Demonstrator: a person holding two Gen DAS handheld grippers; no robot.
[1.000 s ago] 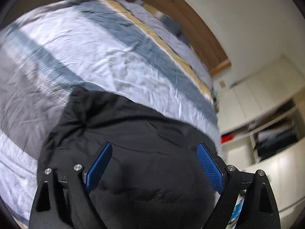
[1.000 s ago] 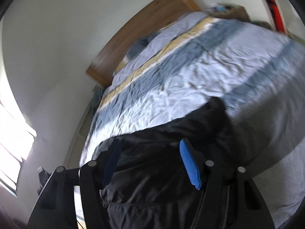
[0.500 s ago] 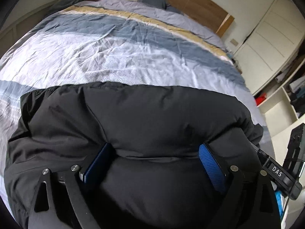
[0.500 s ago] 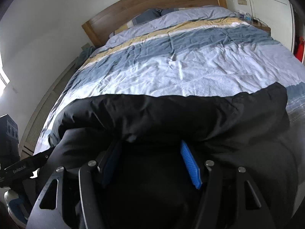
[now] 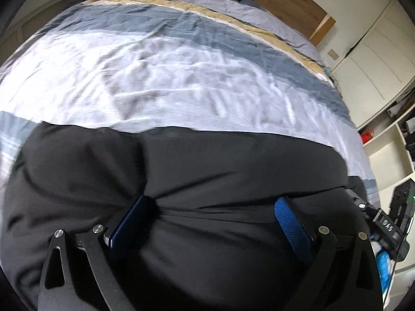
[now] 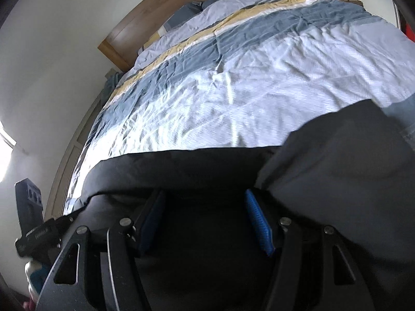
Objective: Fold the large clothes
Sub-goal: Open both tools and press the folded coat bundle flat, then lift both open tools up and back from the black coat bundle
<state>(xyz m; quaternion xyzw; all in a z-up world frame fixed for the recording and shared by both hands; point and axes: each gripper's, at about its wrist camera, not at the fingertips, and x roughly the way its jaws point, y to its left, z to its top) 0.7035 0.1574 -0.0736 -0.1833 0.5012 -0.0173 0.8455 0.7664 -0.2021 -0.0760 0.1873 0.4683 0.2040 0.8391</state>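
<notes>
So the left gripper point(image 5: 212, 220) has its jaws spread wide, with a puffy fold of the black jacket point(image 5: 233, 171) bulging up between the blue pads point(image 5: 291, 226). The left-hand pad is pressed into the fabric and half buried, and the right-hand pad also sits against it, but the jaws aren't pinched shut on anything. The jacket lies across the near end of the bed, its long axis running side to side, straight far edge facing the wooden headboard point(image 5: 293, 0). It sits on the striped duvet point(image 5: 168, 77), on the pale band.

Over on the right, the right gripper point(image 6: 205, 220) is open too, a bit narrower, jaws parted over dark jacket fabric point(image 6: 337, 181) in shadow. Can't tell if the pads point(image 6: 256, 220) actually touch the cloth there. A thick lump of jacket rises just right of that gripper, higher than the rest. Cupboards and shelves point(image 5: 376, 64) stand past the bed's right side.
</notes>
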